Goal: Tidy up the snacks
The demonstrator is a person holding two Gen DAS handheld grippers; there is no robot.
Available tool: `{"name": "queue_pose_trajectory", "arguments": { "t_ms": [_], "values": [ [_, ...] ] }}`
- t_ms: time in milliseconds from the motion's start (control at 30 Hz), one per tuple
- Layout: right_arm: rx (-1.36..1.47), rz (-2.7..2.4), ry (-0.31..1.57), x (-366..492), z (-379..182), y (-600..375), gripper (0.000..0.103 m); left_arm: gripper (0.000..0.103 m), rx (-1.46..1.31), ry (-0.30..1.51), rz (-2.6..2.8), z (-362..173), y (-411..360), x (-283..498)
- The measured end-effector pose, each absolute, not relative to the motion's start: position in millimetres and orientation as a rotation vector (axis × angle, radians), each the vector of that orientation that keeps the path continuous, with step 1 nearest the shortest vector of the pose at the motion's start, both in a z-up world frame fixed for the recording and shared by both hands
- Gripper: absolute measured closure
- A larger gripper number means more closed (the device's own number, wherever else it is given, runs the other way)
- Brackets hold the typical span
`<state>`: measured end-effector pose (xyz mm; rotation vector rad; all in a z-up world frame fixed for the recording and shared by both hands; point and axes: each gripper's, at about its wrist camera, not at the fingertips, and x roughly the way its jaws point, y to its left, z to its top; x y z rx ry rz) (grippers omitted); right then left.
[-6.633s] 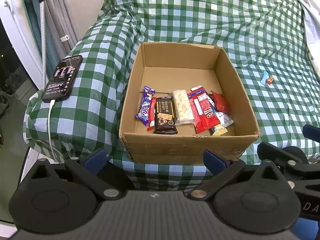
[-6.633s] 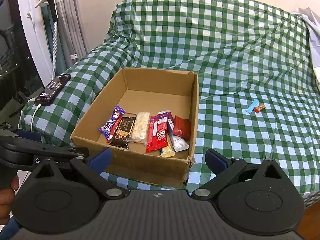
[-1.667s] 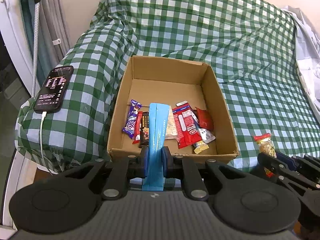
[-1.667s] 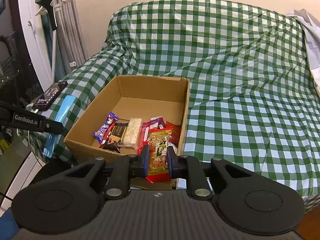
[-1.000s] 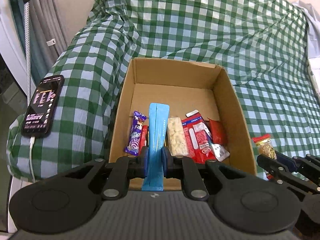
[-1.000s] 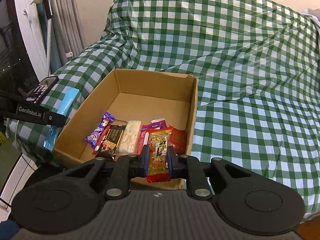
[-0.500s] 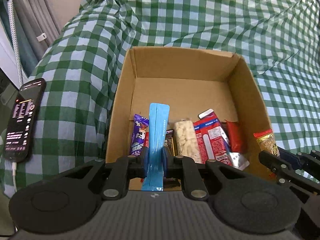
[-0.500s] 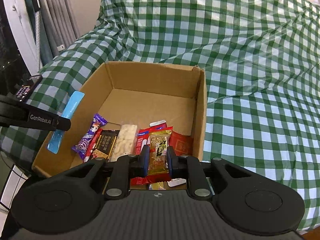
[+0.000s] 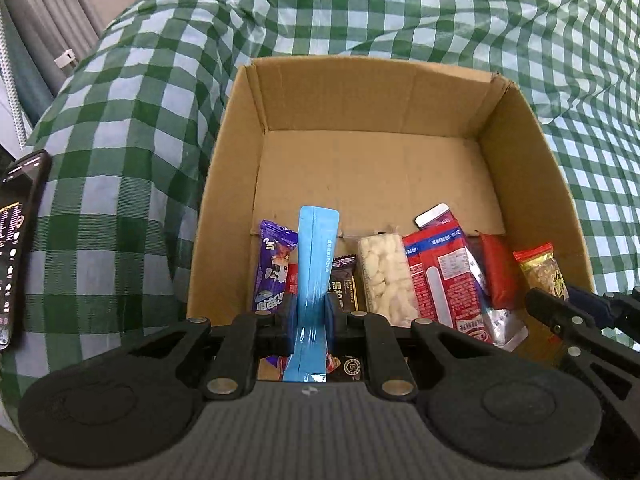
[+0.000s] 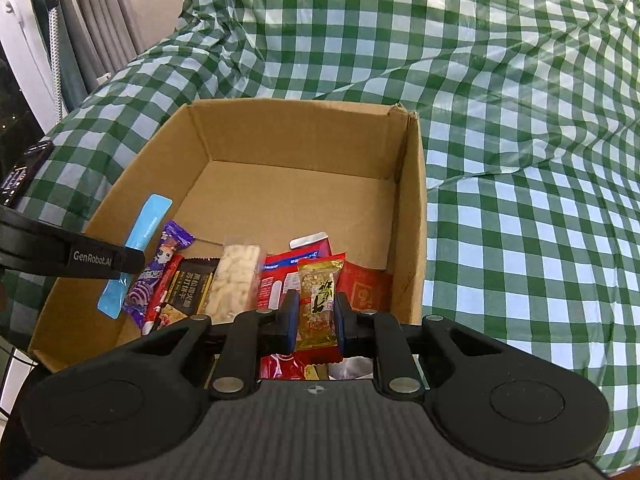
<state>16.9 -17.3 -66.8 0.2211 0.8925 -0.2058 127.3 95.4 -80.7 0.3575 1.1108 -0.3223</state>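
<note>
An open cardboard box [image 9: 532, 184] [image 10: 412, 216] sits on a green checked cover. A row of snack packets lies along its near side: a purple bar [image 9: 272, 268], a dark chocolate bar [image 10: 188, 292], a white puffed bar [image 9: 384, 276] and red packets [image 9: 444, 276]. My left gripper [image 9: 310, 316] is shut on a blue packet [image 9: 316, 264] above the box's near left part; it also shows in the right wrist view [image 10: 136, 240]. My right gripper [image 10: 316, 316] is shut on a gold-and-red peanut bar [image 10: 318, 296] above the near right part.
A black phone [image 9: 18, 240] lies on the cover left of the box, also seen in the right wrist view [image 10: 24, 172]. The far half of the box floor [image 10: 288, 200] is bare cardboard. Curtains [image 10: 92, 20] hang at the far left.
Both grippers, open and empty earliest, now hold snacks. Over the last second both have moved forward and down over the box's near edge.
</note>
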Motion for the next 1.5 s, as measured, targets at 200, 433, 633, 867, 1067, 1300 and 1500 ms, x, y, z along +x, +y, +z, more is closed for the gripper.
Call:
{"name": "queue_pose_trajectory", "arguments": {
  "t_ms": [200, 433, 633, 867, 1067, 1300, 1500],
  "values": [
    [0.228, -0.206, 0.908, 25, -75, -21, 0.084, 0.085, 0.370, 1.132, -0.318, -91, 93, 132],
    [0.229, -0.241, 0.875, 28, -70, -26, 0.034, 0.000, 0.411, 1.056, -0.292, -81, 96, 127],
    [0.219, -0.291, 0.822, 6, -53, -19, 0.010, 0.000, 0.411, 1.078, -0.291, -68, 107, 105],
    [0.251, -0.333, 0.825, -40, -43, 4, 0.006, 0.000, 0.375, 1.057, -0.299, -46, 128, 55],
    [0.214, -0.338, 0.782, -80, -30, 28, 0.005, 0.000, 0.387, 0.978, -0.278, -31, 143, 9],
    [0.186, -0.338, 0.719, -116, -12, 43, 0.003, 0.000, 0.359, 0.909, -0.270, -16, 158, -31],
    [0.144, -0.327, 0.652, -138, 3, 57, 0.001, 0.000, 0.301, 0.860, -0.284, -1, 171, -53]
  ]
}}
